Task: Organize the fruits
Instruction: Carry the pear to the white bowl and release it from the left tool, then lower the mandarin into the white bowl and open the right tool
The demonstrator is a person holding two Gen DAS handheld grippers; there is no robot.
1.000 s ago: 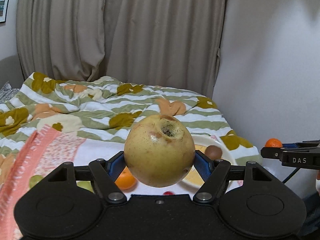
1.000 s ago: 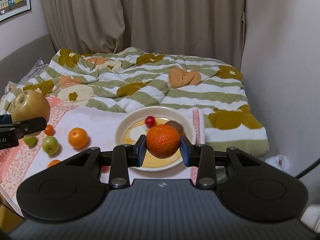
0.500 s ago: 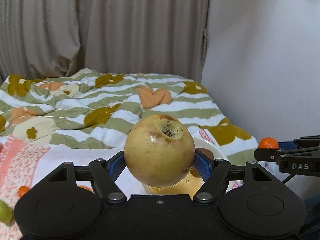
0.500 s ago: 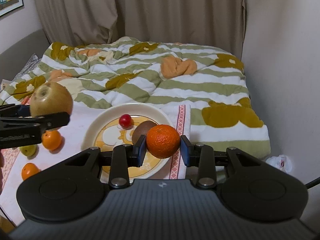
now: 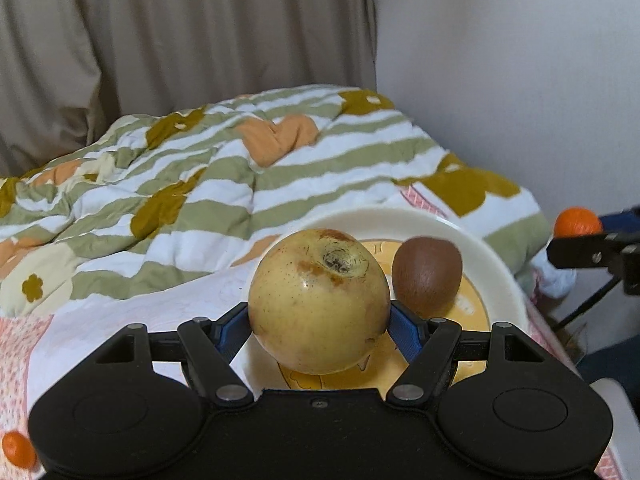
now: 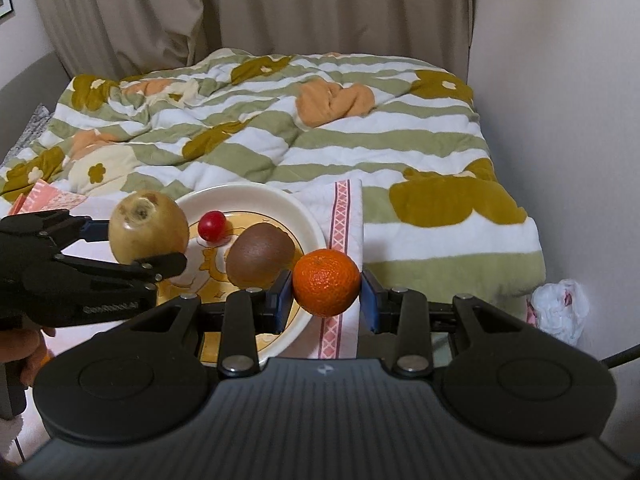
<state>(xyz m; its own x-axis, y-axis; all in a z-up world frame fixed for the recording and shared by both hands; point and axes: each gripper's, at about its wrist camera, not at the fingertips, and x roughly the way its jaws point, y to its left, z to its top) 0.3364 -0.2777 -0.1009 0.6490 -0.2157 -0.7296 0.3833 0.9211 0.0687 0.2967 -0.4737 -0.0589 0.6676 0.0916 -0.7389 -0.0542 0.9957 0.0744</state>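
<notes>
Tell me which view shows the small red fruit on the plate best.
The right wrist view: the small red fruit lies unobstructed on the plate, beside the kiwi. In the left wrist view it is hidden, probably behind the yellow apple that fills the left claw.

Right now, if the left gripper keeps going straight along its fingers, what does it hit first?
Probably the plate: the left gripper, shut on the apple, points down at its yellow centre. The kiwi lies just right of that line; depth unclear.

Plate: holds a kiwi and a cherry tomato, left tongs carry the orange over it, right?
Not the orange. The left tongs hold the yellow apple over the plate; the right tongs grip the orange. Right wrist view shows it. Kiwi and cherry tomato are correct.
</notes>
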